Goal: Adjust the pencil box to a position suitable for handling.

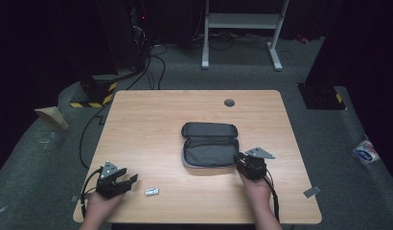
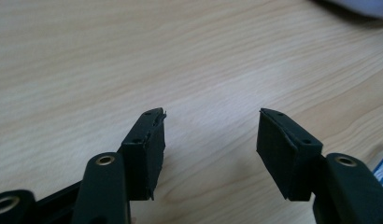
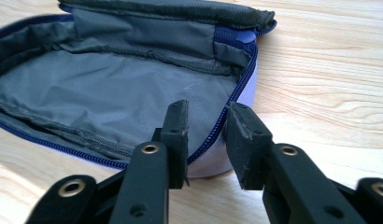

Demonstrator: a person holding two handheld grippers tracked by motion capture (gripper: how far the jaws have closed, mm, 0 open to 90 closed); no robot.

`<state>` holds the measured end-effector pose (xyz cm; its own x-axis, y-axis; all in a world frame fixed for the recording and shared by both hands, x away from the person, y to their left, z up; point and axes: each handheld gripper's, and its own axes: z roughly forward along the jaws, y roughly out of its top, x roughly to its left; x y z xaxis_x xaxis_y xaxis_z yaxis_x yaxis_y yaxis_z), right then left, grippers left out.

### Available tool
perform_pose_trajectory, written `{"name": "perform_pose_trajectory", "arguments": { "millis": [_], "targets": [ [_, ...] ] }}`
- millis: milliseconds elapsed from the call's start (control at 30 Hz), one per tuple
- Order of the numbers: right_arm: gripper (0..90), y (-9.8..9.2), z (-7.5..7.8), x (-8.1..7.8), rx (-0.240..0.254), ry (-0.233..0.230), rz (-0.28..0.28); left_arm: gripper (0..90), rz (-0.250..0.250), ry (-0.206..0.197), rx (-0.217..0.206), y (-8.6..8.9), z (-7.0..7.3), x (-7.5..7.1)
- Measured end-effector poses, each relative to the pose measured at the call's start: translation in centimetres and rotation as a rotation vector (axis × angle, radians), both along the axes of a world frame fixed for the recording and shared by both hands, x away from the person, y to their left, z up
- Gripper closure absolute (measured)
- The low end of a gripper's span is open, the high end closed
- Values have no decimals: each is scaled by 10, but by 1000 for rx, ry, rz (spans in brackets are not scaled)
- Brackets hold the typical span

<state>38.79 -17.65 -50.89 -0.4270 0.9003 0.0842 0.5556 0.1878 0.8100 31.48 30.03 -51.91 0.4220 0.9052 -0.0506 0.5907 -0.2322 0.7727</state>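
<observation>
Gripping the near right corner of the open pouch [image 1: 210, 143], the right gripper [image 1: 243, 161] has its jaws clenched across the zipper rim. The pouch lies mid-table, long axis left to right. The left gripper [image 1: 132, 179] (jaws apart, nothing between them) rests at the near left, a small white item [image 1: 152, 191] just beside its tips.

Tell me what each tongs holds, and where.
Left tongs: nothing. Right tongs straddle the zipper rim of the open pencil case at its near right corner; whether they pinch it cannot be told.
</observation>
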Motion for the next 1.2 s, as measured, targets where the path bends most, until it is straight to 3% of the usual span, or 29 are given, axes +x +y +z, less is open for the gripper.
{"name": "perform_pose_trajectory", "arguments": {
  "millis": [267,467,567,667,767,833,967,1200],
  "targets": [
    [715,4,-1,-3,-1,-8,11,437,-39,-46,8,-34,18,14],
    [716,5,-2,-3,6,-10,17,459,-52,-66,-28,-73,27,38],
    [714,6,-2,-2,6,-13,25,453,-34,-38,-73,-92,29,53],
    [712,7,-2,-3,6,-10,29,454,-47,-40,-90,-115,32,65],
    [711,8,-3,-2,3,-15,34,503,-53,-20,-99,-134,31,76],
    [711,9,-3,-1,9,-10,33,534,-62,-9,-75,-145,30,80],
    [704,11,-4,0,25,-6,30,583,-48,10,-39,-147,24,85],
    [689,29,-4,3,28,-2,65,665,-22,14,-11,-131,20,81]
  ]
}}
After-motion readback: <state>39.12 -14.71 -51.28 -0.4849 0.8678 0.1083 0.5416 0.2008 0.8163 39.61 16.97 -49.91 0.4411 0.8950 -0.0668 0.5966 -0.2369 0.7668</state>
